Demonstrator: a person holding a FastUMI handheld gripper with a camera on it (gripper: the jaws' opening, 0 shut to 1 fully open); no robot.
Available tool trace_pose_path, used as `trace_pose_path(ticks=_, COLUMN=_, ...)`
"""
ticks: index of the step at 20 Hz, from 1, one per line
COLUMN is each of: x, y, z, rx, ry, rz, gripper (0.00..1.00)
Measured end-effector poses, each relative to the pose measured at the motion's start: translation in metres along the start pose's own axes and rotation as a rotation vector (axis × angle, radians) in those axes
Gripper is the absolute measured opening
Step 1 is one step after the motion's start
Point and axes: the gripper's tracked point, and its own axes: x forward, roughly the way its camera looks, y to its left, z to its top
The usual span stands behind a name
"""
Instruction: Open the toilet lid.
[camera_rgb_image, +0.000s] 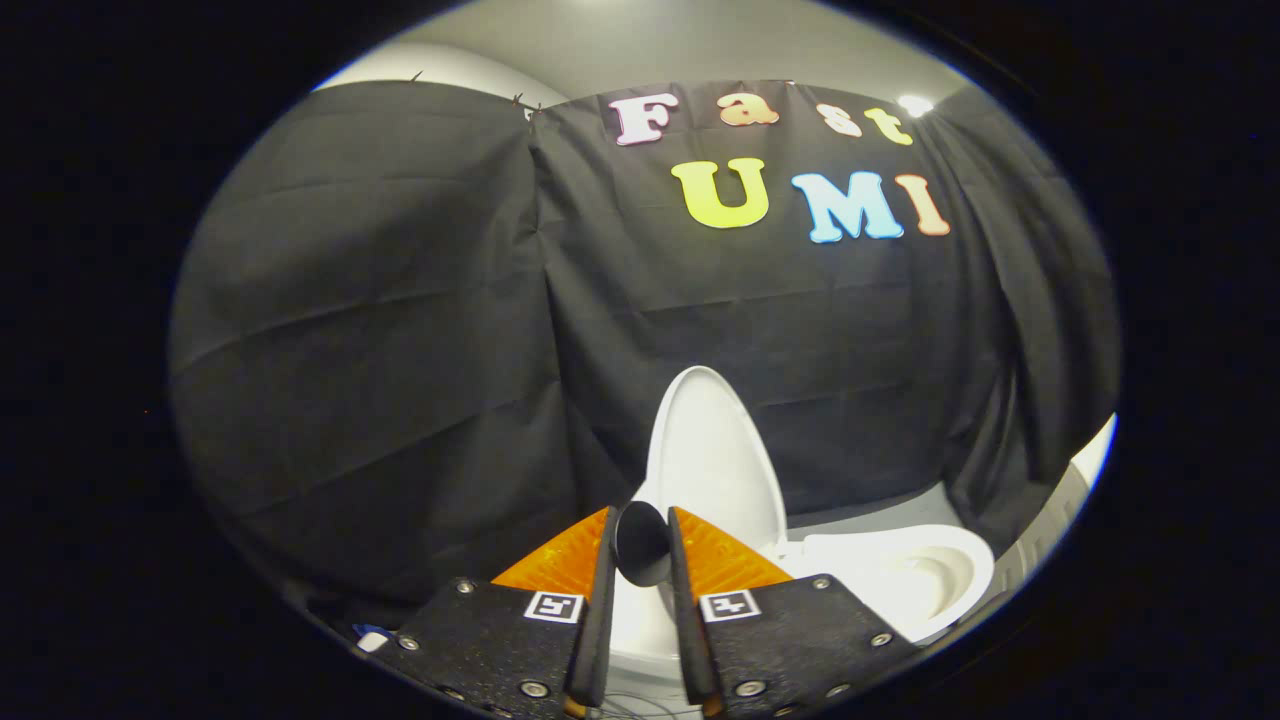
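Black cloth walls close in a booth where the toilet lid stands raised, just beyond the fingers.

Narrowly parted, the fingers hold a small dark round piece between their tips; what that piece is and whether both fingers press on it is hard to make out. Each finger block carries a small square black-and-white marker, a pattern with no readable words. Directly ahead the white lid stands upright against the cloth, its lower part hidden by the fingers. Beside it the toilet bowl lies open, its far rim cut off. Pale ceiling shows above the cloth, with one bright lamp.
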Motion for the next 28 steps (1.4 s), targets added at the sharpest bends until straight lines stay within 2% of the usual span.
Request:
trace_pose_path(ticks=1, x=-0.005, y=0.000, z=0.009, rx=0.065, ry=-0.026, rz=0.030, gripper=0.34)
trace_pose_path(ticks=3, x=-0.020, y=-0.016, z=0.038, rx=0.155, ry=-0.082, rz=0.033, gripper=0.54)
trace_pose_path(ticks=7, x=-0.068, y=-0.037, z=0.073, rx=0.170, ry=-0.200, rz=0.052, gripper=0.95)
trace_pose_path(ticks=10, x=-0.106, y=-0.072, z=0.108, rx=0.134, ry=-0.283, rz=0.041, gripper=0.95)
trace_pose_path(ticks=12, x=-0.126, y=-0.105, z=0.126, rx=0.095, ry=-0.317, rz=0.001, gripper=0.95)
trace_pose_path(ticks=15, x=-0.151, y=-0.163, z=0.136, rx=-0.021, ry=-0.314, rz=-0.079, gripper=0.96)
trace_pose_path(ticks=19, x=-0.182, y=-0.228, z=0.155, rx=-0.135, ry=-0.343, rz=-0.132, gripper=0.95)
trace_pose_path(ticks=28, x=-0.234, y=-0.349, z=0.187, rx=-0.235, ry=-0.370, rz=-0.202, gripper=0.95)
